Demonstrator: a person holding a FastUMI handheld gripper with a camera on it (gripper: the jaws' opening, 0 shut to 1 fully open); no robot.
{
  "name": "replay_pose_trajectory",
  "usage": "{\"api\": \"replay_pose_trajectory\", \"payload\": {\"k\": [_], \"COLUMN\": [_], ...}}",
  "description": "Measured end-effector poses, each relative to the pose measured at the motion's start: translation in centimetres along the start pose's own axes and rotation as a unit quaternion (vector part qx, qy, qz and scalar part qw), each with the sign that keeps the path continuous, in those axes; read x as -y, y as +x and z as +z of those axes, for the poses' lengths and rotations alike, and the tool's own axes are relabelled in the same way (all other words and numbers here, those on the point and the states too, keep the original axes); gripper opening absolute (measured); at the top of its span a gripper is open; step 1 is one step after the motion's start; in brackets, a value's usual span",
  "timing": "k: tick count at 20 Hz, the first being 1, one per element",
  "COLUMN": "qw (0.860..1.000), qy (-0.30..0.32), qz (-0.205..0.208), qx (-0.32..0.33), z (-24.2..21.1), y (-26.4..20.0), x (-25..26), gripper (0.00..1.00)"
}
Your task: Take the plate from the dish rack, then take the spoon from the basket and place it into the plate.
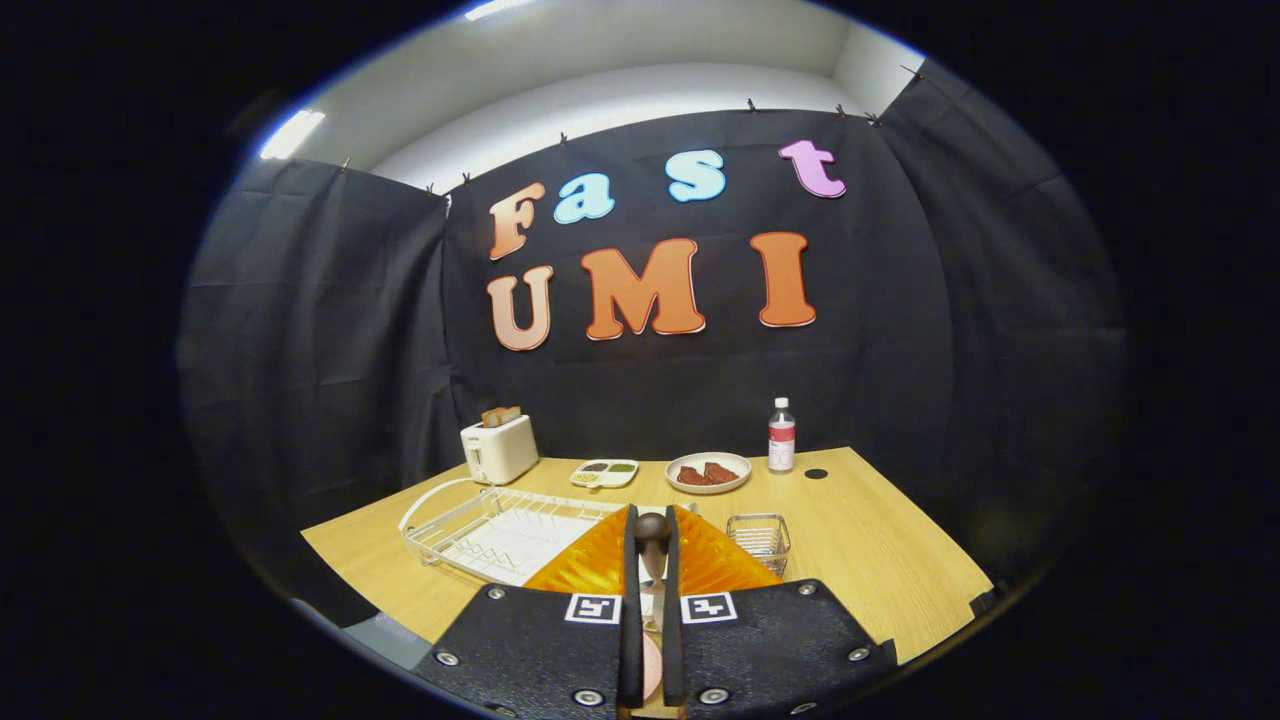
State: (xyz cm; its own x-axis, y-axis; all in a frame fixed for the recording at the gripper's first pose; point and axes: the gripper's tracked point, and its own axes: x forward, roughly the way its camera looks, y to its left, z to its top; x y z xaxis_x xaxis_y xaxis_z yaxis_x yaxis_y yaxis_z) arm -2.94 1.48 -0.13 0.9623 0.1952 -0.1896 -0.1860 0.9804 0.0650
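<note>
The tongs point(651, 535) clamp a spoon point(652, 545) (fingers nearly together), held level.

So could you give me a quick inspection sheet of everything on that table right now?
Surface: wooden table, small dark spot near the bottle.
Job's things: orange plate just ahead of the fingers; spoon between them; white dish rack; wire basket.
Clutter: toaster, divided tray, bowl of food, bottle.
Grippers: hand-held gripper shut on spoon.
Cables: nothing seen.
Surroundings: black cloth wall.
</note>
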Motion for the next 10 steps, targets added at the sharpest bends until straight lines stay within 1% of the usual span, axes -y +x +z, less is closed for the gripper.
{"api": "replay_pose_trajectory", "payload": {"k": [3,7,10], "qw": [1.000,0.998,0.996], "qy": [0.000,0.007,0.010], "qz": [0.019,0.052,0.068], "qx": [-0.004,-0.032,-0.054], "z": [-0.8,-3.4,-5.5], "y": [-0.3,0.0,0.5], "x": [-1.4,-3.6,-4.7], "gripper": [0.07,0.07,0.07]}}
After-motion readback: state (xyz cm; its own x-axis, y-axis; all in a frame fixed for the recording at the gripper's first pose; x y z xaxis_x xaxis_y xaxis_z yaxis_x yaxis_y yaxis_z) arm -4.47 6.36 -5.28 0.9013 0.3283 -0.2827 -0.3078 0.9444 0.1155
